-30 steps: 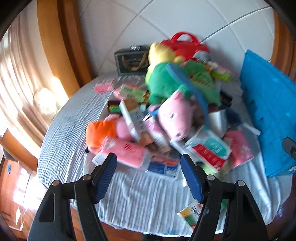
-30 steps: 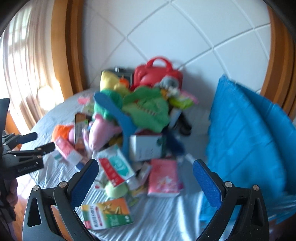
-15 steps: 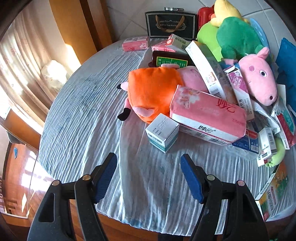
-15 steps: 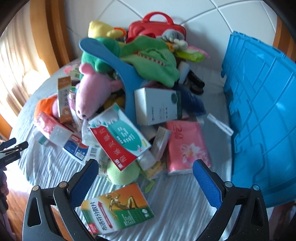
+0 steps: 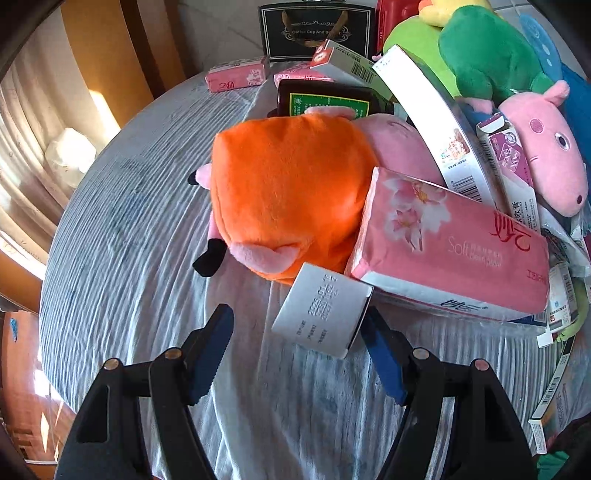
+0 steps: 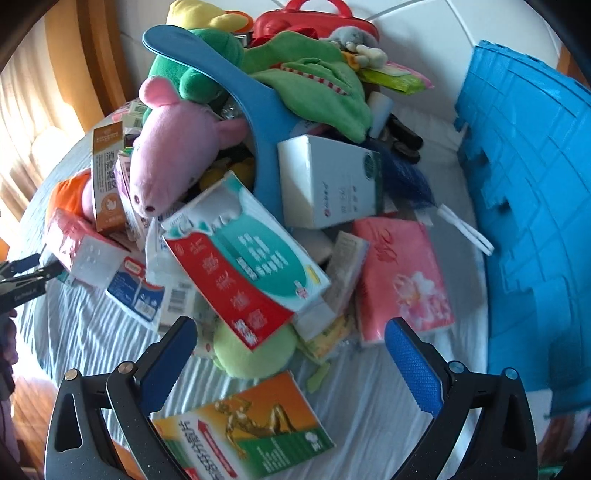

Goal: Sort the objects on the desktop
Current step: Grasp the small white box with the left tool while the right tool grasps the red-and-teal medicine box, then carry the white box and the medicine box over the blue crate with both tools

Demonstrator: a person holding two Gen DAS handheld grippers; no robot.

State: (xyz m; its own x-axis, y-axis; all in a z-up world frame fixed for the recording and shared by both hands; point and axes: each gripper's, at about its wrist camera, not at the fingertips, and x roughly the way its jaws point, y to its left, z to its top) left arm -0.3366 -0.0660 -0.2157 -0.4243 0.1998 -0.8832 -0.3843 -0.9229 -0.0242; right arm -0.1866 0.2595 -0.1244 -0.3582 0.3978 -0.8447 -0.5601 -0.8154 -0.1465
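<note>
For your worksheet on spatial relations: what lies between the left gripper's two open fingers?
In the left wrist view, a small white box sits between the left gripper fingers, on the striped cloth.

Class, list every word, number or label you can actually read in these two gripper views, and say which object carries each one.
"Soft": pink flowered tissue pack.
"Coffee Cup And S…", partly hidden: black framed box at the back.
Date stamp, roughly "2025-01-15": small white carton between the open left gripper fingers.
Chinese print on the red-and-teal box and orange-and-green box: too blurred to transcribe.
Barcodes: digits too small.
</note>
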